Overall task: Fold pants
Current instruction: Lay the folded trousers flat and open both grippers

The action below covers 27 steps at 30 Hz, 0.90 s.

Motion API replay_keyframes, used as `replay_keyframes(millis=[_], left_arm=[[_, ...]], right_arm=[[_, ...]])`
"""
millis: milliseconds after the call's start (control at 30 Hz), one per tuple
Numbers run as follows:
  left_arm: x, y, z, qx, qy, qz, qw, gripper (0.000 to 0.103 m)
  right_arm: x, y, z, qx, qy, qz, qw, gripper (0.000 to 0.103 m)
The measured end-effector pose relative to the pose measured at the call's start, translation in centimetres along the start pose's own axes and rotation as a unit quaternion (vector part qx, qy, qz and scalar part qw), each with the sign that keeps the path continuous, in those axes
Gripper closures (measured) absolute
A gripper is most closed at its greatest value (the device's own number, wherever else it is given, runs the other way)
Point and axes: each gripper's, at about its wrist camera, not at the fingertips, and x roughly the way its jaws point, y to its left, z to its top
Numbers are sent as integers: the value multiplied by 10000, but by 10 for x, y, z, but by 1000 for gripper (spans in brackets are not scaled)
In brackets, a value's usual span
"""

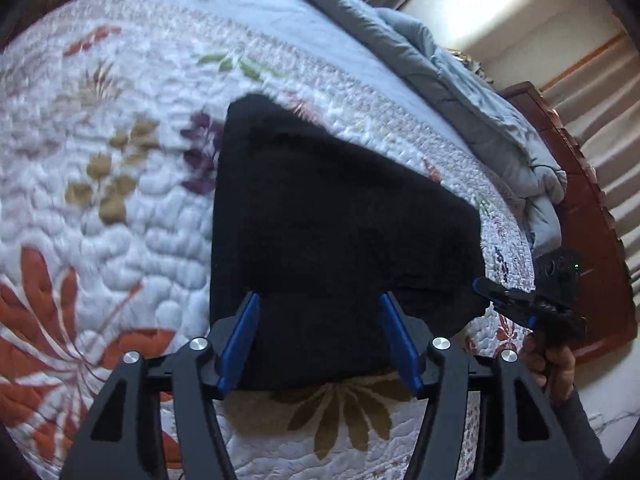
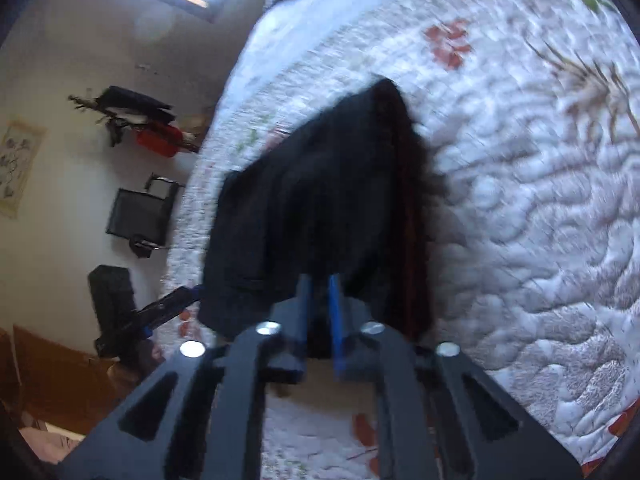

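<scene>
Black pants [image 1: 332,232] lie folded into a compact block on a white floral quilt [image 1: 120,200]. My left gripper [image 1: 320,300] is open, its blue-padded fingers spread over the near edge of the pants without holding them. My right gripper [image 2: 320,280] is shut on the near edge of the pants [image 2: 320,200], which hang bunched and partly lifted from it. The right gripper also shows in the left wrist view [image 1: 532,304], at the pants' right corner. The left gripper shows in the right wrist view [image 2: 168,304] at the pants' left edge.
A grey-blue duvet [image 1: 460,92] lies bunched along the far side of the bed, with a dark wooden headboard [image 1: 580,200] beyond it. Past the bed's left edge in the right wrist view are a wall, a black chair [image 2: 140,216] and a wooden floor [image 2: 60,380].
</scene>
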Motion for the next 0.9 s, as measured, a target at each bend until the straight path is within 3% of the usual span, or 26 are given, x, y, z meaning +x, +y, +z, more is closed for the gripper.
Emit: replay_keyframes(millis=[100,367,533,667,767,800,833,900], left_arm=[[13,16,1,-305,136,-79,9994,52],[20,28,3,-380,250,-204,9988,60],[20,39,4,-681,310,-281,9968,73],[19,39,3,-871,277,-288,9954,71],[5,27,1,-976,153,-347,9945,46],[-3,21,0,-963,84,-282,9949,28],[-11,13,-3,-907,-24,-117,9958,9],[-34,-11,-11,-617,-325,147,9975,8]], right_arm=[[9,-15,1,228,21,130,9997,103],[15,-25,-1,371,65,270,9989,103],[13,-21,-1,434,77,250,9987,103],[12,-11,0,500,93,57,9987,103],[4,2,-3,525,79,-109,9985,102],[-2,7,-5,523,24,-124,9986,89],[-13,17,-9,482,-60,-98,9988,63],[-32,37,-18,282,-216,-272,9990,31]])
